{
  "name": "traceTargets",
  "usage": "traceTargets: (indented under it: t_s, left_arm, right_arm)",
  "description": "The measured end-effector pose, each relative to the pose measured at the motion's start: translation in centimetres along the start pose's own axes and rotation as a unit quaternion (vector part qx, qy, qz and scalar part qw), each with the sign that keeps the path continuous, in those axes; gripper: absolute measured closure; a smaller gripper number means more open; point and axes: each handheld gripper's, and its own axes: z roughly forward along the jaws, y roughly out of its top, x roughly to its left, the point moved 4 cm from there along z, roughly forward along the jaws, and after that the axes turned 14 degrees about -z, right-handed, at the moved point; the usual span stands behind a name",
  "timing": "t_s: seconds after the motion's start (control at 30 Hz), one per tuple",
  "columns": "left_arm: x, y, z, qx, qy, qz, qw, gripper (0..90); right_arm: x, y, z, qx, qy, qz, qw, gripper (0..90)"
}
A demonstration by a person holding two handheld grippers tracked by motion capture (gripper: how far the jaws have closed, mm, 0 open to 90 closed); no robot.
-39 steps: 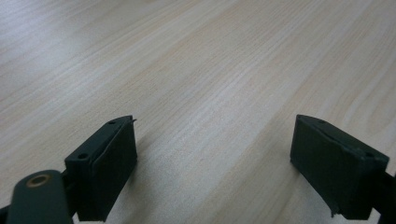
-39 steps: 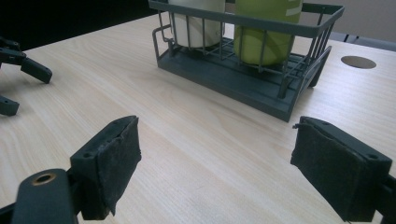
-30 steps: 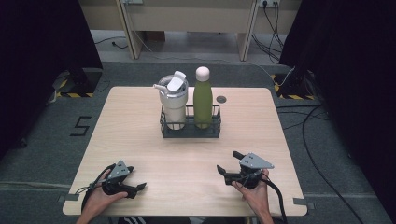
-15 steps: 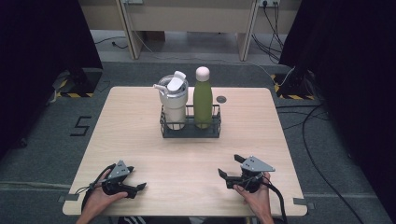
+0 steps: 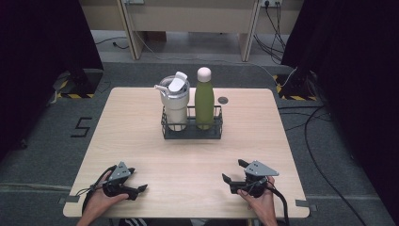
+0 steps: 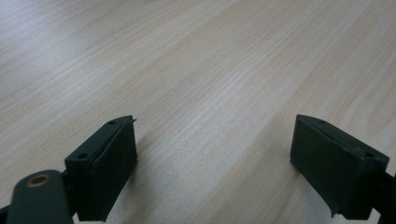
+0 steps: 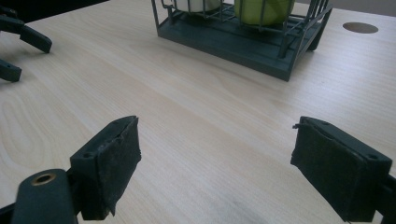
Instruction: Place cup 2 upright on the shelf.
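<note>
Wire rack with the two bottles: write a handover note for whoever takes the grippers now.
Left gripper: open, holding nothing, low at the table's near left corner.
Right gripper: open, holding nothing, near right edge, facing the rack.
Wire rack sits mid-table toward the far side; white lidded tumbler stands in its left half, green bottle in its right, both upright.
Done: nothing is gripped.
Left: reach in and grip a bottle.

Two handheld black grippers, bare forearms.
Left gripper [image 5: 141,189] and right gripper [image 5: 234,172]: grey three-cornered top plates, black trailing cables, blocky matte jaws with worn dark pads, small screw holes, brass eyelet near-left.
</note>
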Motion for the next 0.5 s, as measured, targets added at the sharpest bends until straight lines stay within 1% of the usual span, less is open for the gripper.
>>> traceTargets:
  t_s: [0.2, 0.27, 0.37, 0.5]
  left_arm:
    - [0.0, 0.0, 0.0, 0.0, 0.0, 0.0, 1.0, 13.8]
    - [0.0, 0.0, 0.0, 0.0, 0.0, 0.0, 1.0, 13.8]
    - [0.0, 0.0, 0.0, 0.0, 0.0, 0.0, 1.0, 13.8]
    - [0.0, 0.0, 0.0, 0.0, 0.0, 0.0, 1.0, 13.8]
  right_arm:
    - [0.0, -0.5, -0.2, 0.008, -0.001, 0.004, 1.0, 15.0]
    - [0.0, -0.6, -0.2, 0.012, -0.004, 0.0, 0.9999, 15.0]
    - [-0.1, -0.9, -0.3, 0.017, -0.005, 0.0, 0.9998, 15.0]
    - [-0.1, -1.3, -0.3, 0.029, -0.003, 0.008, 0.9996, 15.0]
